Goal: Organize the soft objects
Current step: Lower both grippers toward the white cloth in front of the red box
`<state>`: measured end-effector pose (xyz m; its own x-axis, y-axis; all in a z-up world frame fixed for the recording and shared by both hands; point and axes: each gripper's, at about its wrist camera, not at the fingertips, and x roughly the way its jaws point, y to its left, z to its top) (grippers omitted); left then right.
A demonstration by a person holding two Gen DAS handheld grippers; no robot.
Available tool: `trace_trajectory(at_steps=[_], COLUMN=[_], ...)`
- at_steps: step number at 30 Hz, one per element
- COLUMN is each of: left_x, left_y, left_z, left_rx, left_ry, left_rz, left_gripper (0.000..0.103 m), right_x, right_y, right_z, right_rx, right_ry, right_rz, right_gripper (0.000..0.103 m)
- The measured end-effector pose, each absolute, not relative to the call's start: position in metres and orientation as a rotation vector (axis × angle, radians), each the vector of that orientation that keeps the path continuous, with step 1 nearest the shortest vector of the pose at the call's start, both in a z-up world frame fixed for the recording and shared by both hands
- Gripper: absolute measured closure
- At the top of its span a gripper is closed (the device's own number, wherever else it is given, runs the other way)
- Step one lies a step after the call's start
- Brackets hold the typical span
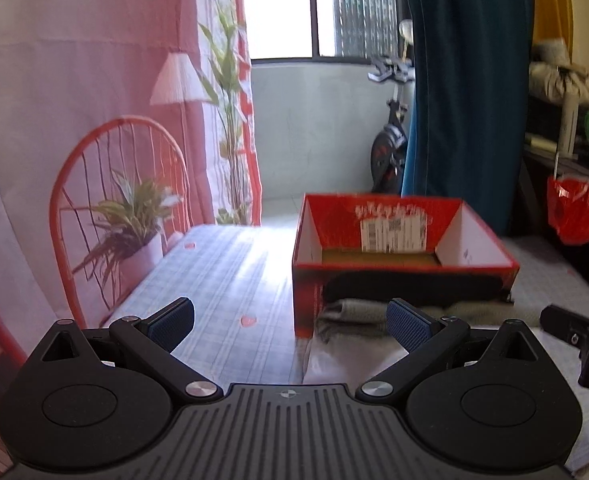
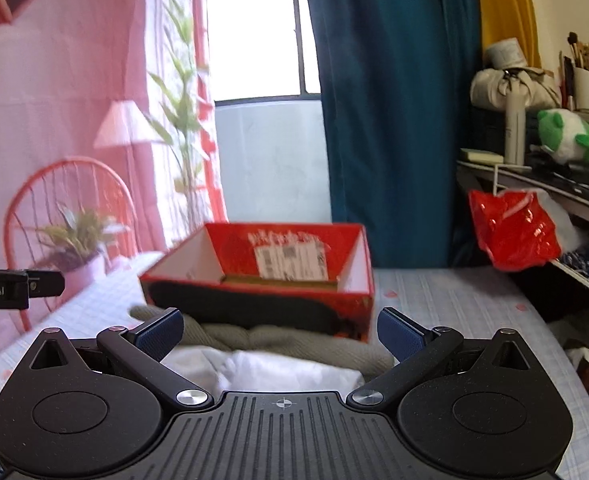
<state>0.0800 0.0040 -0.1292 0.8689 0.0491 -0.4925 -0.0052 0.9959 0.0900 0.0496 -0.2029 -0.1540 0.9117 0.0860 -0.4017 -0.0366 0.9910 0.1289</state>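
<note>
Both tools are seen from just behind their fingers: the left gripper (image 1: 290, 322) has its two blue-padded fingers spread wide with nothing between them, and the right gripper (image 2: 280, 334) is spread wide in the same way and also holds nothing. Directly under the right gripper lies a white cloth (image 2: 262, 368), crumpled, and touching its far edge is a folded grey-green knitted fabric (image 2: 254, 338), which reaches up to the front wall of the red cardboard box (image 2: 358, 304). From the left wrist camera the same knitted fabric (image 1: 350, 314) shows against the foot of the red cardboard box (image 1: 306, 292), a little to the right of the left gripper's centre. The box is open at the top, and a white label is on its far inner wall; I cannot tell if something soft is inside. All of these rest on a pale blue checked tablecloth (image 1: 230, 272) with small red hearts. Near the right side of the table, a red plastic bag (image 2: 510, 236) hangs from a shelf, and a green and white plush toy (image 2: 570, 140) lies on that shelf, well apart from the grippers
</note>
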Motion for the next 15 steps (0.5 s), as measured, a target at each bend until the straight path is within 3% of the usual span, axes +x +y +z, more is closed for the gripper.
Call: trace_trajectory(at_steps=[10,15], left_x=[0.101,0.113], left_y=[-0.004,-0.010], left_z=[-0.170,-0.191], left_rx=[0.127,0.121], left_ry=[0.593,0.612], left_rz=[-0.033,-0.098], left_gripper=[0.000,0.001], right_x=[0.065,0.073], right_y=[-0.214,-0.209], right_z=[-0.198,-0.213], right_rx=[0.208,0.179], right_ry=[0.514,0.557], right_rz=[0.082,0.108], right_gripper=[0.002,0.028])
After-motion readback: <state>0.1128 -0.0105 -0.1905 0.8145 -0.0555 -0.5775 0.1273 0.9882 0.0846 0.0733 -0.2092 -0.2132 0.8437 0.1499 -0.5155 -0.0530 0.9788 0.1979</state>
